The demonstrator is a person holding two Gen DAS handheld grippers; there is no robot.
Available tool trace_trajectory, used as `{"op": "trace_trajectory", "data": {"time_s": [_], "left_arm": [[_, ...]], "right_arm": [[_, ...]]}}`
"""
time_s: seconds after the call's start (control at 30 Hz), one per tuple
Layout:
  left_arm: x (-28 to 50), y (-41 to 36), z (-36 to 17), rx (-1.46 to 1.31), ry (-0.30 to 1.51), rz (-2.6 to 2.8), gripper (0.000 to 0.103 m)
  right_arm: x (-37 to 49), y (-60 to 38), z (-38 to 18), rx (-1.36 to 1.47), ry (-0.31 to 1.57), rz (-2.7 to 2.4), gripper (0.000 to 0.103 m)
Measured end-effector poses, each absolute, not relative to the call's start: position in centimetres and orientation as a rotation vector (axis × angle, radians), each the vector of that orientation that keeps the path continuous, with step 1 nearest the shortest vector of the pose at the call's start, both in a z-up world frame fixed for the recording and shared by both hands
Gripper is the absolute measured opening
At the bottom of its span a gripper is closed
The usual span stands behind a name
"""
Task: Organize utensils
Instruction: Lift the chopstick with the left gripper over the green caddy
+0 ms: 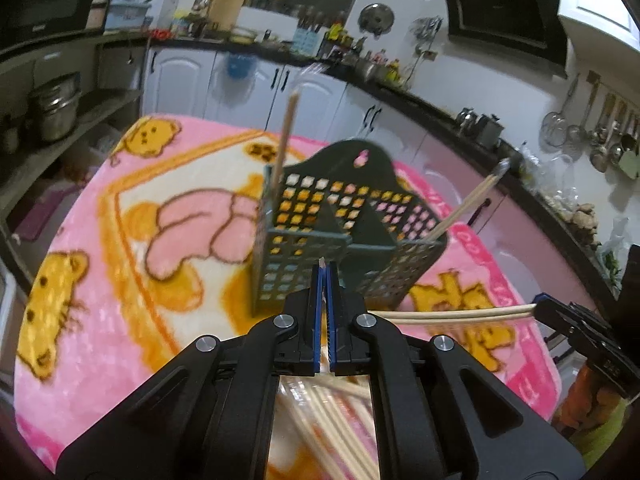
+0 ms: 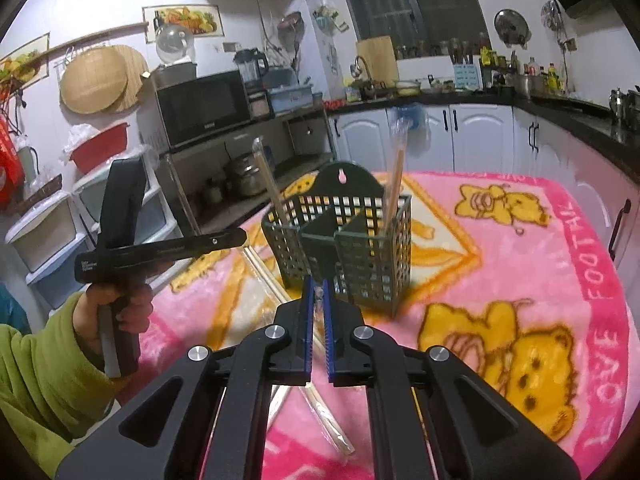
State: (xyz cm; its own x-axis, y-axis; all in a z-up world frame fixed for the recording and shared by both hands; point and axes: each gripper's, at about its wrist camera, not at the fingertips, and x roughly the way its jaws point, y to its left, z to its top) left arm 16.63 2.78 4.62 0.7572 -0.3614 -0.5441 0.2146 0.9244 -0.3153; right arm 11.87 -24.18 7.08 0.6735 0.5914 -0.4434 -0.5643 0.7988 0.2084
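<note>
A dark green perforated utensil holder [image 1: 336, 224] stands upright on the pink bear blanket; it also shows in the right wrist view [image 2: 344, 248]. One wrapped chopstick pair [image 1: 286, 140] stands in one compartment and another [image 1: 464, 210] leans out of the other side. My left gripper [image 1: 323, 270] is shut on a wrapped chopstick pair, its tip poking out in front of the holder. My right gripper [image 2: 318, 290] is shut on another wrapped chopstick pair [image 2: 328, 420], just short of the holder. That pair [image 1: 452, 314] also shows in the left wrist view.
Several loose wrapped chopsticks [image 1: 332, 420] lie on the blanket [image 1: 100, 320] under my left gripper. More lie left of the holder [image 2: 264, 276]. Kitchen counters and white cabinets [image 2: 460, 136] surround the table. A shelf with a microwave [image 2: 202, 106] stands to the left.
</note>
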Motion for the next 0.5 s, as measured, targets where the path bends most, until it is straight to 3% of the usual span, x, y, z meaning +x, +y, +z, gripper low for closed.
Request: {"op": "trace_trajectory", "data": {"time_s": [0.5], "left_arm": [[15.3, -0.4, 9.6, -0.206, 0.527, -0.401, 0.0]], "right_arm": [[11.4, -24.1, 11.0, 0.063, 0.416, 0.649, 0.005]]}}
